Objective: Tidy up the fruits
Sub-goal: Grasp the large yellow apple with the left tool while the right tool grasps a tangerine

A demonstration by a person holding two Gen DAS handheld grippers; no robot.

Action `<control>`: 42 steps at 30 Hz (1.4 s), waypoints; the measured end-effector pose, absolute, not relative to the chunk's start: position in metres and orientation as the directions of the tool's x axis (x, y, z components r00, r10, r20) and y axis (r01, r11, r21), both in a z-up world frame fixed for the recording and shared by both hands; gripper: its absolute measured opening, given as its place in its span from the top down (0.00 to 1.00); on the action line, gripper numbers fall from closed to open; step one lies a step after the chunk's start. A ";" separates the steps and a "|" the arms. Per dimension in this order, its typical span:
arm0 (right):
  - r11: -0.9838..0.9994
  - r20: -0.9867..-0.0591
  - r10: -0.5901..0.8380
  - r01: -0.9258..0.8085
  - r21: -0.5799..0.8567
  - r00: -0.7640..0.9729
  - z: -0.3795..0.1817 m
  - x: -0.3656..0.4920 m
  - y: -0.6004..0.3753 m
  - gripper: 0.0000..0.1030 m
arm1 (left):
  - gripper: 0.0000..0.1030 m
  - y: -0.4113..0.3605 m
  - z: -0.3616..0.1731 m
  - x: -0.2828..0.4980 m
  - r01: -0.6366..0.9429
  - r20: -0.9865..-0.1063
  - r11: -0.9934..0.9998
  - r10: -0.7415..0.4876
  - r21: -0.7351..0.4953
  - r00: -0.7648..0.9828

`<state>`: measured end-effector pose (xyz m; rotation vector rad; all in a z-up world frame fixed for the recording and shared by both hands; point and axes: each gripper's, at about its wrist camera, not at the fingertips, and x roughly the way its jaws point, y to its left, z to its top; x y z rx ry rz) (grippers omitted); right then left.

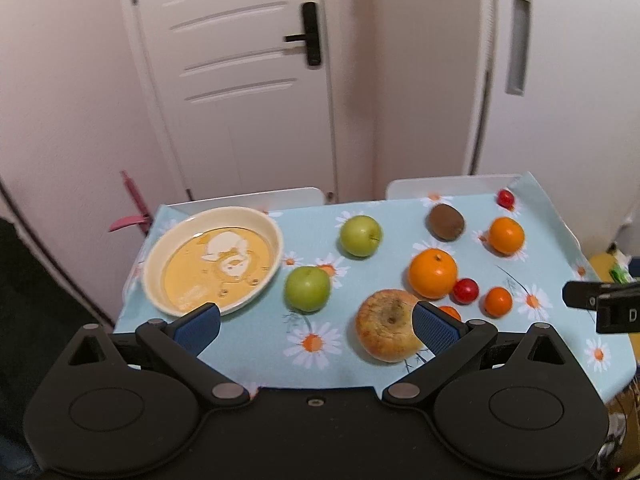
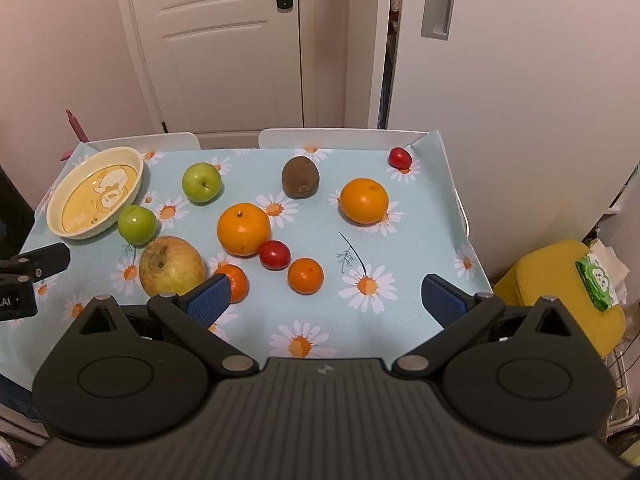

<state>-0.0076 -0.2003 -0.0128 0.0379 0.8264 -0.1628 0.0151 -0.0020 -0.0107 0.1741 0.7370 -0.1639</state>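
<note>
The left hand-held gripper [image 1: 316,322] and right hand-held gripper [image 2: 324,296] are held wide and empty at each frame's bottom, since every fruit is left scattered mid-frame on the surface [image 2: 400,248] beside the unfilled dish [image 1: 154,280] at left.

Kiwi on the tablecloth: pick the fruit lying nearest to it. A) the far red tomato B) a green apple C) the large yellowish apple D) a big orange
D: in the right wrist view the kiwi sits between two big oranges, closer than anything else.
</note>
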 end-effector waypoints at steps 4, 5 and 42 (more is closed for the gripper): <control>0.991 -0.728 -0.117 0.123 -0.044 0.676 -0.028 -0.005 -0.207 0.00 | 0.00 -0.010 -0.027 0.019 0.287 -0.675 0.950 -0.133 0.121 0.725; 0.993 -0.727 -0.110 0.105 -0.052 0.678 -0.032 -0.002 -0.210 0.00 | 0.00 -0.014 -0.031 0.019 0.301 -0.674 0.944 -0.136 0.133 0.726; 0.935 -0.767 0.209 -0.353 -0.024 0.607 -0.134 0.073 -0.236 0.26 | 0.23 -0.081 -0.133 0.064 0.277 -0.713 0.940 -0.054 0.200 0.699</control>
